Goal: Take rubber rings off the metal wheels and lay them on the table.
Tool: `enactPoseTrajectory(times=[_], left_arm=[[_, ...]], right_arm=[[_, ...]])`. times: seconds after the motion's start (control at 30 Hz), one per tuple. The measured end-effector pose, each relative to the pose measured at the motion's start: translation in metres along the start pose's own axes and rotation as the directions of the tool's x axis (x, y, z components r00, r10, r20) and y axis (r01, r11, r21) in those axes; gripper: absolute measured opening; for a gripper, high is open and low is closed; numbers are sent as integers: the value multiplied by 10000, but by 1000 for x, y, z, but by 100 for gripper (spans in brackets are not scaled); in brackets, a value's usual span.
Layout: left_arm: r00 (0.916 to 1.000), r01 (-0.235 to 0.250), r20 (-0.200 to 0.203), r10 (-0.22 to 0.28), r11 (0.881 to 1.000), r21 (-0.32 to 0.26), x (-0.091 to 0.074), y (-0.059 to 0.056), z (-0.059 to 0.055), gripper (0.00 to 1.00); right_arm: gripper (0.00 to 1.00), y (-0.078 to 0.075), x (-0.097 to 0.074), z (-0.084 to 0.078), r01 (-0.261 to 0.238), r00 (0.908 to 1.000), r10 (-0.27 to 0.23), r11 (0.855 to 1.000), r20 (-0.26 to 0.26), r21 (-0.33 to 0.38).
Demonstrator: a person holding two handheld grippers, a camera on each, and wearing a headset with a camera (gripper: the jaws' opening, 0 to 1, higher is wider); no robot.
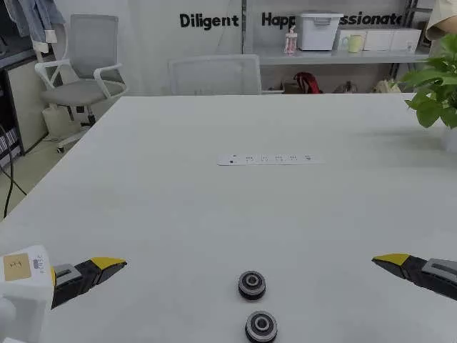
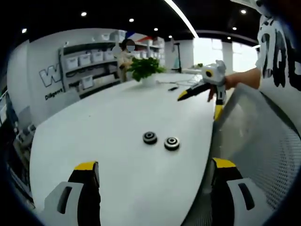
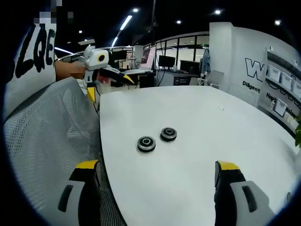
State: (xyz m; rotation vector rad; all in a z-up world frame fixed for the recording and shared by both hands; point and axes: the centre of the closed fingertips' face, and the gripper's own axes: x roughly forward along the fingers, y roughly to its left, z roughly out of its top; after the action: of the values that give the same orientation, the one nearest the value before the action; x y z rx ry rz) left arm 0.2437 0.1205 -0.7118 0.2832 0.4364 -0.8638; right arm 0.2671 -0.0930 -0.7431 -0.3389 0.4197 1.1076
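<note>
Two small metal wheels lie flat near the table's front edge, each with a dark rubber ring around it: the farther wheel [image 1: 252,284] [image 2: 150,137] [image 3: 168,134] and the nearer wheel [image 1: 261,326] [image 2: 172,143] [image 3: 146,144]. My left gripper [image 1: 107,266] [image 2: 154,165] hovers well left of them, jaws wide apart and open with nothing between. Well to their right my right gripper [image 1: 391,260] [image 3: 157,165] is also open and holds nothing. Both yellow-tipped grippers point inward at the wheels. Each one shows in the other's view, the right gripper [image 2: 202,84] and the left gripper [image 3: 106,70].
A white power strip [image 1: 270,159] lies at mid-table. A green plant [image 1: 435,93] stands at the far right edge. Grey chairs [image 1: 214,75] sit behind the white table [image 1: 178,207], with a shelf of boxes [image 1: 318,32] beyond. A mesh chair back [image 2: 254,141] is at the near edge.
</note>
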Motion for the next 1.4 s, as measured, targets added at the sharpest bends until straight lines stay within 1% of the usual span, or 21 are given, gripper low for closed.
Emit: enactPoseTrajectory(times=[0.37, 0.57, 0.77, 1.0, 1.13, 1.4], left_arm=[[10000, -31, -79, 31, 10000, 6, -2, 3, -3, 100], [10000, -57, -52, 58, 10000, 47, -2, 4, 1, 100], [10000, -50, -57, 50, 10000, 63, -2, 0, 3, 100], [10000, -36, -89, 36, 10000, 34, -2, -3, 0, 100], [9999, -40, -127, 40, 10000, 46, -4, -3, -3, 100], [9999, -52, -91, 52, 10000, 50, -4, -1, -3, 100]], right_arm=[[97, -1, 2, 0, -84, 10000, 84, 10000, -31, -4], [97, -1, 2, 0, -122, 9999, 122, 9999, -38, -24], [97, 0, 3, 2, -149, 9999, 149, 9999, -11, -34], [97, 3, 3, 0, -179, 9998, 179, 9998, -61, 3], [97, 3, 4, -1, -200, 9998, 200, 9998, -86, -2], [96, 4, 4, 0, -223, 9997, 223, 9998, -43, -2]])
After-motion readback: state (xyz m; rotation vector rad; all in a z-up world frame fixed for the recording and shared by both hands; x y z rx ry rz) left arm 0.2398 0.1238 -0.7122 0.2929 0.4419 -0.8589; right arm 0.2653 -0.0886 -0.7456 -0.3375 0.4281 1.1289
